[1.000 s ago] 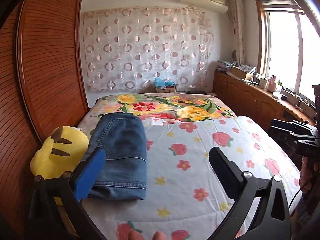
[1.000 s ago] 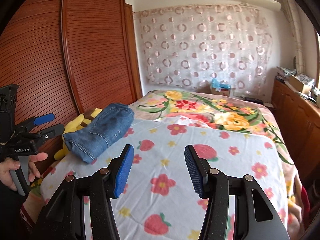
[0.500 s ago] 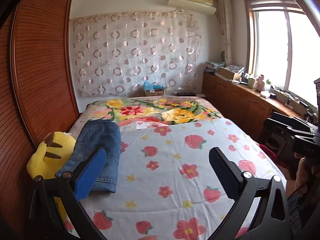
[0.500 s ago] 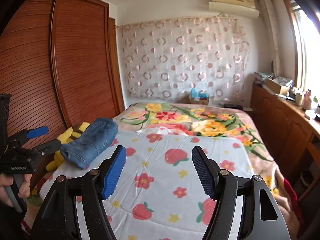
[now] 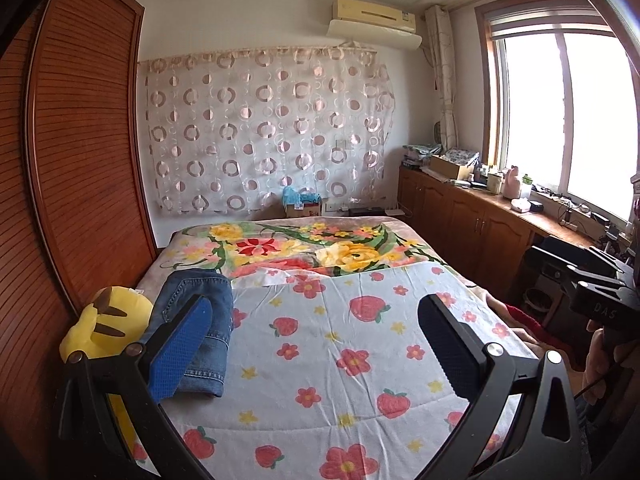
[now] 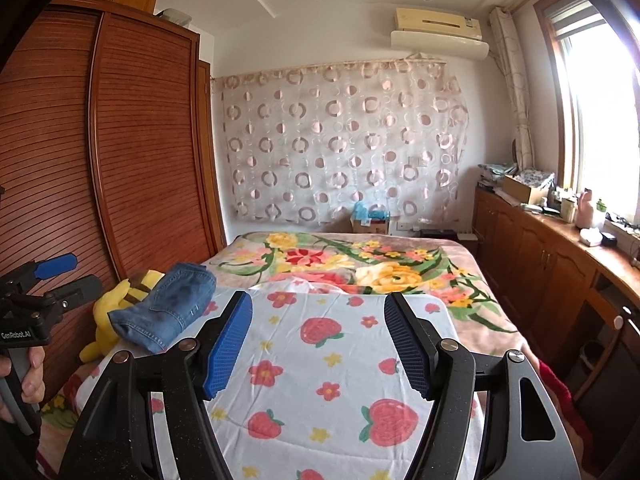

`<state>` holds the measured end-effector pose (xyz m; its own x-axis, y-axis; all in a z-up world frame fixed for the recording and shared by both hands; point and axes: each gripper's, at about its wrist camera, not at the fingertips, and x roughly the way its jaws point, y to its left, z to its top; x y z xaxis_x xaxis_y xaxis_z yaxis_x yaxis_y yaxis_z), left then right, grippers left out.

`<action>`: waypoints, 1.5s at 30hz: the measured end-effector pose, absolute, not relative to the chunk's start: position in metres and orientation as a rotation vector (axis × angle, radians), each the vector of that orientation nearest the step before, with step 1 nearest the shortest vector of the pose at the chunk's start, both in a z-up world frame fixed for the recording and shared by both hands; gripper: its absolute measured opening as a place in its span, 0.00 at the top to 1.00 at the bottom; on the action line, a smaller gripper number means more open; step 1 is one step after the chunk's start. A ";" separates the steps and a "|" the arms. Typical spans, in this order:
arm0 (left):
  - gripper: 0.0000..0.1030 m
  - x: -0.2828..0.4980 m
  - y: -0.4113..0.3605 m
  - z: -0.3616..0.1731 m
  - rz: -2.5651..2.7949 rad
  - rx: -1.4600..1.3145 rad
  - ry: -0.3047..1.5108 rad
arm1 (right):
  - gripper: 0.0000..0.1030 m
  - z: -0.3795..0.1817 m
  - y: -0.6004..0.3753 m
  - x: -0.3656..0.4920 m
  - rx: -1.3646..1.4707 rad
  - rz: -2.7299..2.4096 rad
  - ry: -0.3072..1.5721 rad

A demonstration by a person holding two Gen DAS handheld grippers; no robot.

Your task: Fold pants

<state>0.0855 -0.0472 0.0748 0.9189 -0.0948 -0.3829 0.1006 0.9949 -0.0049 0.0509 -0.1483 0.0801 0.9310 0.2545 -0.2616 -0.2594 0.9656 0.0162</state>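
Hidden/cut off: near left part of the folded pants sits behind the left claw's blue pad in left wrist view; the whole bundle shows better in right wrist view. Yellow plush toy partly covered by the pants and the claw frame; face not visible. Hand on the left claw's handle is cut by the frame edge; fingers of the other hand are barely visible at the right rim. Items on the worktop under the window are too small to id; window is blown out.

Counts: 1 pants bundle, 1 plush, 2 claws, 1 bed, 1 AC unit, 1 cardboard box w/ smth blue on top by the far wall.

Left claw: jaws wide apart, nothing between, held over the bed. Right claw: jaws apart, empty, also above the bed.

Pants: folded into a compact denim rectangle, lying on the left side of the bed, on the strawberry sheet's edge, touching the plush, near the wardrobe.

Surface/room: bed w/ white strawberry-and-flower sheet over the near part, big-flower blanket at the far part. Slatted wooden wardrobe along the left, circle-print curtain on the back wall, wood cabinets along the right.
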 end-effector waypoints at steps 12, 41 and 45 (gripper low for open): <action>0.00 0.083 -0.048 0.075 -0.093 0.015 0.392 | 0.31 0.077 -0.142 0.053 -0.013 0.260 0.262; 0.00 0.082 -0.047 0.075 -0.089 0.017 0.389 | 0.31 0.077 -0.152 0.055 -0.018 0.261 0.261; 0.00 0.081 -0.047 0.075 -0.089 0.015 0.390 | 0.31 0.078 -0.153 0.055 -0.020 0.260 0.260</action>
<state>0.0811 -0.0472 0.0749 0.9212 -0.0840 -0.3799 0.0897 0.9960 -0.0026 0.0547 -0.1531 0.0775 0.9332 0.2512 -0.2568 -0.2564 0.9665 0.0136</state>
